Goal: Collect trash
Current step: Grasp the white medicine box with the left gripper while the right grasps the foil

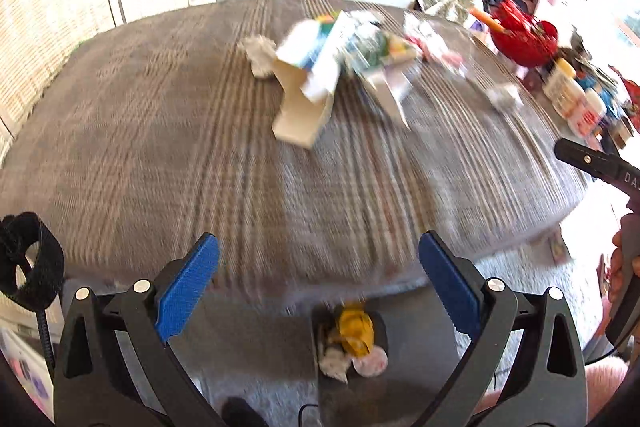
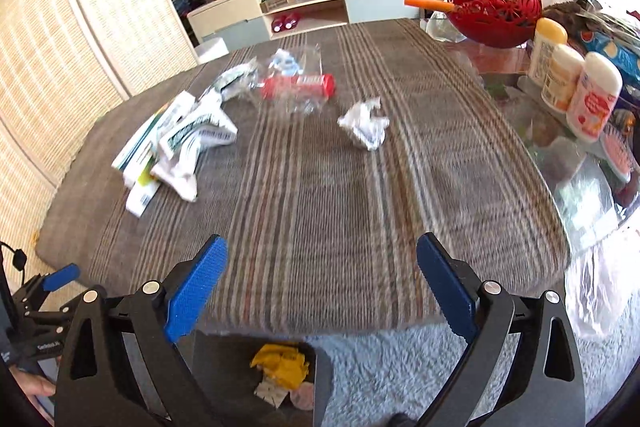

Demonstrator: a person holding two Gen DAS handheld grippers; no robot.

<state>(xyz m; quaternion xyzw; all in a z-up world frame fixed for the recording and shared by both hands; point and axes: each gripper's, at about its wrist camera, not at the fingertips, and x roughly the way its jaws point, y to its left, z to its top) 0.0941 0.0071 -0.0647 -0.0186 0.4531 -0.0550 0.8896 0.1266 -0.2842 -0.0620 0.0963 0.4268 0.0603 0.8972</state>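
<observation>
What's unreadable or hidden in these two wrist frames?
- Left wrist view: carton pile smeared by motion blur; print unreadable.
- Left wrist view: right gripper cut off by the frame edge.
- Right wrist view: trash bin rim partly behind the gripper's own fingers; depth hidden.
- Right wrist view: bottle labels too small.

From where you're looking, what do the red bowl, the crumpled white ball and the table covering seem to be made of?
The red bowl looks like glossy plastic: shiny, with lace-like cutouts. The crumpled white ball appears to be matte paper or tissue, given its sharp creases; blur leaves that open. The table covering seems to be woven fabric with a ribbed, dull brown-grey striped surface.
</observation>
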